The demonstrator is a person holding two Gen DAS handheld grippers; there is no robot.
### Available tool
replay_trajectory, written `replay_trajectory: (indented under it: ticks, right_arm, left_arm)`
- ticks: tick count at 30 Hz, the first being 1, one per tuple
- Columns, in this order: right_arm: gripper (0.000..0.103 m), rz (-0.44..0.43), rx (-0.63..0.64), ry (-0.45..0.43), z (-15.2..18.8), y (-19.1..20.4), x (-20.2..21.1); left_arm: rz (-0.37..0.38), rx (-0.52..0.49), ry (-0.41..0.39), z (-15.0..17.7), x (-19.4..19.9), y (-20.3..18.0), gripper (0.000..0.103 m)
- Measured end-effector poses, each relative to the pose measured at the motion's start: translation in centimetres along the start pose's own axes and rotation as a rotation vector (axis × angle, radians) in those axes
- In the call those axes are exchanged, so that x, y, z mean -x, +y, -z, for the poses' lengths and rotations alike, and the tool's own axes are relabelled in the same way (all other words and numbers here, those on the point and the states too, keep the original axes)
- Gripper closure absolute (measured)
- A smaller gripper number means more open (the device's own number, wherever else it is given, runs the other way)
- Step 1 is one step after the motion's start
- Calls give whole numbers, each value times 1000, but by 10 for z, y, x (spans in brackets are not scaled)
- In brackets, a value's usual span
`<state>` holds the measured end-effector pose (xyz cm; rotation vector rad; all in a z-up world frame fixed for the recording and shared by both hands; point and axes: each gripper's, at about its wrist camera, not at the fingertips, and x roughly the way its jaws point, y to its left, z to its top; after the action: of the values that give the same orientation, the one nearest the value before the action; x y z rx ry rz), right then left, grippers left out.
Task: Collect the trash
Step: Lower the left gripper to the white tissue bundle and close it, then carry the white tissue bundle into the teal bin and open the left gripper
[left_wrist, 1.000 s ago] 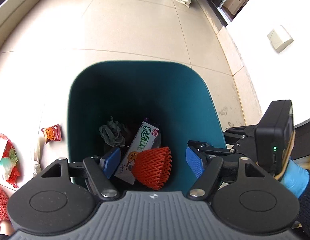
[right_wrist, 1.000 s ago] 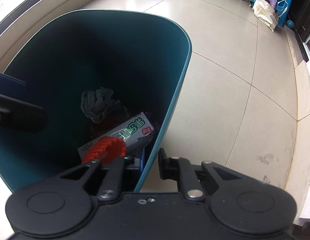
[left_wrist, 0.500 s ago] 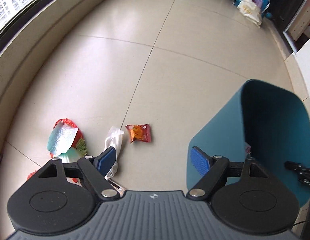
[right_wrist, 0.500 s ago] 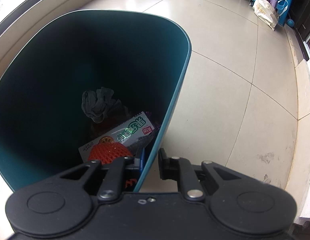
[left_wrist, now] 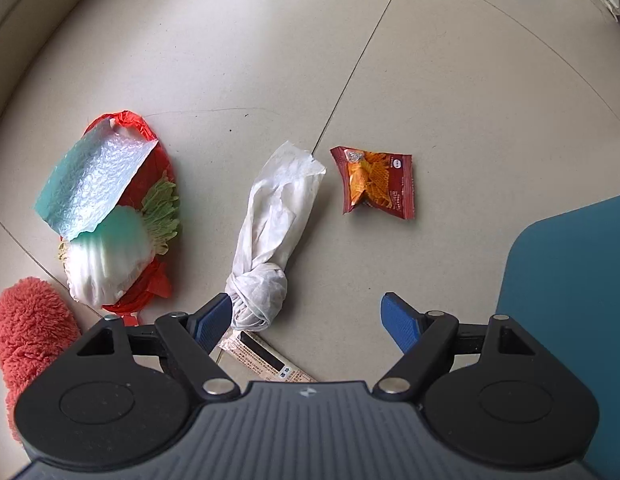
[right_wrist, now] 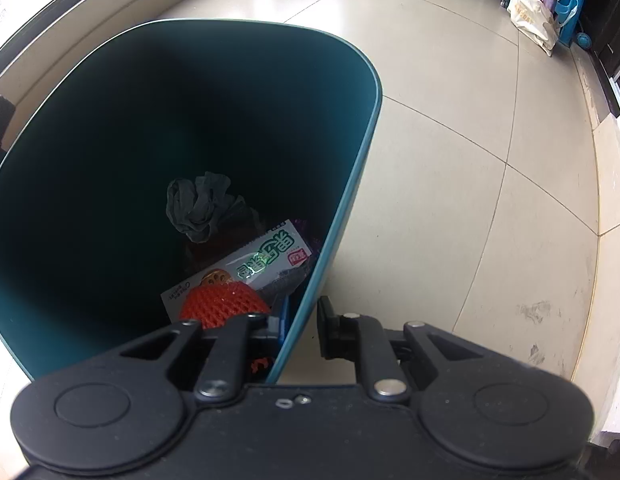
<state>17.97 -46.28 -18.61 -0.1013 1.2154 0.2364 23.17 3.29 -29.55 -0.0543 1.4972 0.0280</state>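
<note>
My left gripper [left_wrist: 308, 320] hangs open just above the floor, pointing down. A knotted white plastic bag [left_wrist: 270, 232] lies close by its left finger, with nothing pressed between the pads. An orange snack packet [left_wrist: 374, 182] lies beyond, and a beige printed wrapper [left_wrist: 266, 362] sits partly under the gripper body. My right gripper [right_wrist: 302, 324] is shut on the wall of the teal bin [right_wrist: 350, 200]. Inside the bin lie a red foam net [right_wrist: 222, 304], a white printed packet [right_wrist: 254, 268] and a crumpled grey wad [right_wrist: 198, 208].
A red bag with cabbage and a sheet of bubble wrap [left_wrist: 110, 208] lies at the left. A red fluffy slipper [left_wrist: 26, 344] is at the lower left. The bin's side [left_wrist: 570, 300] stands at the right. A white bag [right_wrist: 534, 24] and blue stool stand far back.
My left gripper left the bin's mouth, swung over to the left and sank toward the litter on the floor. The red foam net now rests in the bin. The right gripper kept still.
</note>
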Motion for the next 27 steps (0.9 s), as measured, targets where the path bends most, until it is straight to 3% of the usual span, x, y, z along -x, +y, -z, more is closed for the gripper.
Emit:
replay_trajectory:
  ticks: [3, 10, 12, 13, 15, 16, 20, 27]
  right_arm:
    - [89, 0, -4, 3, -1, -1, 0]
    - [90, 6, -5, 15, -3, 1, -3]
    - [90, 4, -7, 18, -3, 1, -4]
    - [90, 4, -10, 19, -3, 0, -5]
    - [90, 6, -9, 19, -3, 0, -5]
    - [90, 8, -8, 19, -3, 0, -5]
    - [90, 9, -8, 18, -3, 1, -5]
    - [91, -1, -25, 11, -3, -2, 0]
  left_arm:
    - [-40, 19, 46, -2, -36, 9, 22]
    - [-75, 39, 83, 0, -68, 16, 23]
    - [-94, 38, 91, 1, -73, 17, 34]
    - [-99, 40, 101, 2, -75, 17, 47]
    - [-105, 51, 95, 3, -75, 19, 57]
    - [-114, 53, 92, 3, -74, 20, 68]
    - [-138, 61, 64, 4, -60, 20, 73]
    - [-100, 94, -14, 3, -10, 17, 75]
